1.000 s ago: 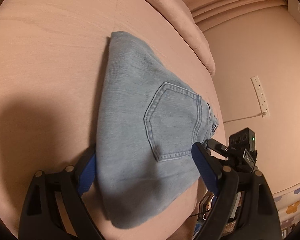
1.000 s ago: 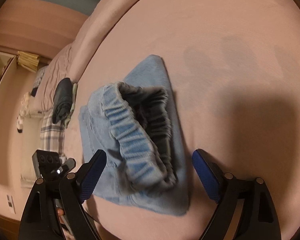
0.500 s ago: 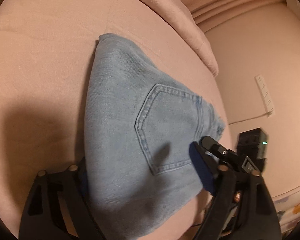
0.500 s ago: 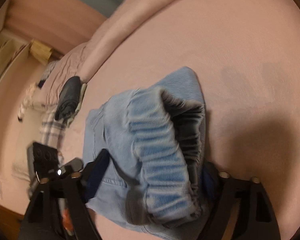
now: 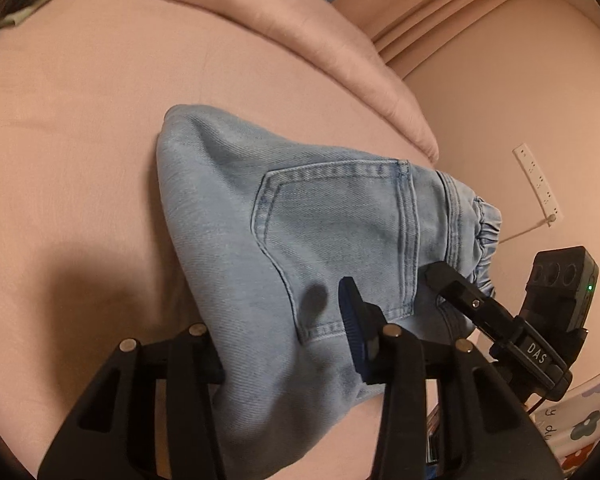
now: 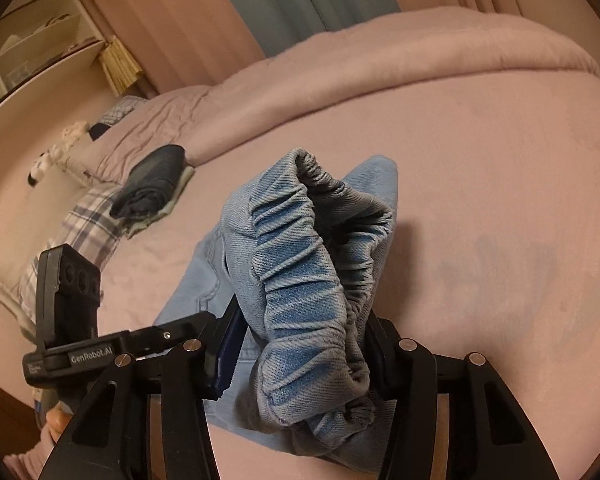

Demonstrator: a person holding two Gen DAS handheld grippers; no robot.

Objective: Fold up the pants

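Observation:
Folded light-blue jeans (image 5: 300,216) lie on the pink bed (image 5: 80,140), back pocket up. In the left wrist view my left gripper (image 5: 280,344) has its jaws closing on the near edge of the denim. Its blue right pad (image 5: 354,332) presses into the cloth; the left finger is hidden under the fabric. My right gripper (image 5: 496,312) shows at the right, at the waistband. In the right wrist view the right gripper (image 6: 300,340) has its jaws closing on the bunched elastic waistband (image 6: 300,280), which is raised off the bed. The left gripper (image 6: 72,300) shows at the left.
A rolled pink duvet (image 6: 420,60) runs along the far side of the bed. A dark folded garment (image 6: 152,188) sits on a pale cloth beside a plaid pillow (image 6: 88,228). A white power strip (image 5: 536,184) hangs on the wall; shelves (image 6: 40,40) stand at the back left.
Both grippers' jaws went from wide apart around the jeans to pressing on them. The right gripper rolled and rose, lifting the waistband off the bed. The left edge also lifted slightly.

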